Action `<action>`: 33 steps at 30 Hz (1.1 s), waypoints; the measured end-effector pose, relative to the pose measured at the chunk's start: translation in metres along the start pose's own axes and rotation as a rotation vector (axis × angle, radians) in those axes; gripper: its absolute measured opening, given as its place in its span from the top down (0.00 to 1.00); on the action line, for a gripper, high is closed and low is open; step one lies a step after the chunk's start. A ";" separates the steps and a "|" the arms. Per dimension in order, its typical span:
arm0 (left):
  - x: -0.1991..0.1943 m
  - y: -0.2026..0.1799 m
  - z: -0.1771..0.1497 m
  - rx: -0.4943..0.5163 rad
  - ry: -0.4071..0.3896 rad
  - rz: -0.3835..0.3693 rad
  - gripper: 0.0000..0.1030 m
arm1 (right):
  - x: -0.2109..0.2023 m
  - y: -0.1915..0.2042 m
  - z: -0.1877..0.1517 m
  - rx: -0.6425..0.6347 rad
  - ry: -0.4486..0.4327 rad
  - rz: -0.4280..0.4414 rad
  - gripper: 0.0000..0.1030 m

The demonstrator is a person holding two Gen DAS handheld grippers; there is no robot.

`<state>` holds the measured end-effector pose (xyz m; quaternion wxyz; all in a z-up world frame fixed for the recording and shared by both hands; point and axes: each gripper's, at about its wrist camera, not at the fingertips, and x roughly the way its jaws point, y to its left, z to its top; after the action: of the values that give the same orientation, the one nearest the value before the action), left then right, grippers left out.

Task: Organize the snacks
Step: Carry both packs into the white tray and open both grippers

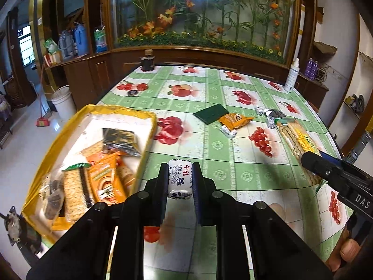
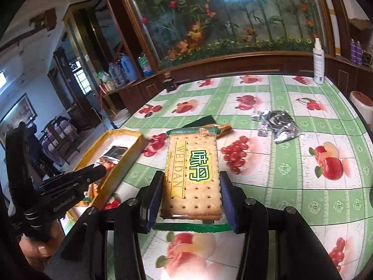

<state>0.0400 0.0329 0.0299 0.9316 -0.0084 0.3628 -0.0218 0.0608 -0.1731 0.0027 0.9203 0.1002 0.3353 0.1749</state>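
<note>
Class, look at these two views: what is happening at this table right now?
A person is sorting snacks with two handheld grippers. The left gripper is shut on a small white wrapped milk candy; the right gripper is shut on a clear-and-green cracker packet. A yellow-rimmed tray at the table's left edge already holds several snacks. More packets lie on the fruit-patterned tablecloth.

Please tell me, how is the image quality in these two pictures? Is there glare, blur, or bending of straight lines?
Left wrist view: strong fisheye bending curves the table edge; glare whitens its far edge; the yellow tray looks smeared, while the candy in the left claw stays sharp. Right wrist view: dark corners, the same curving; reflections haze the glass display; the cracker pack in the right claw reads clearly.
</note>
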 end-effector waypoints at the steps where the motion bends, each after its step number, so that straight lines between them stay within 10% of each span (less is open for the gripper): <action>1: -0.002 0.004 -0.001 -0.004 -0.002 0.011 0.84 | 0.000 0.006 0.000 -0.007 0.000 0.009 0.54; 33: -0.018 0.104 -0.027 -0.163 0.009 0.133 0.84 | 0.038 0.129 -0.002 -0.195 0.064 0.200 0.54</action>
<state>0.0121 0.1381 0.0195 0.9256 -0.0600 0.3672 0.0697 0.0537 -0.0399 0.0173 0.8925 0.0375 0.3341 0.3007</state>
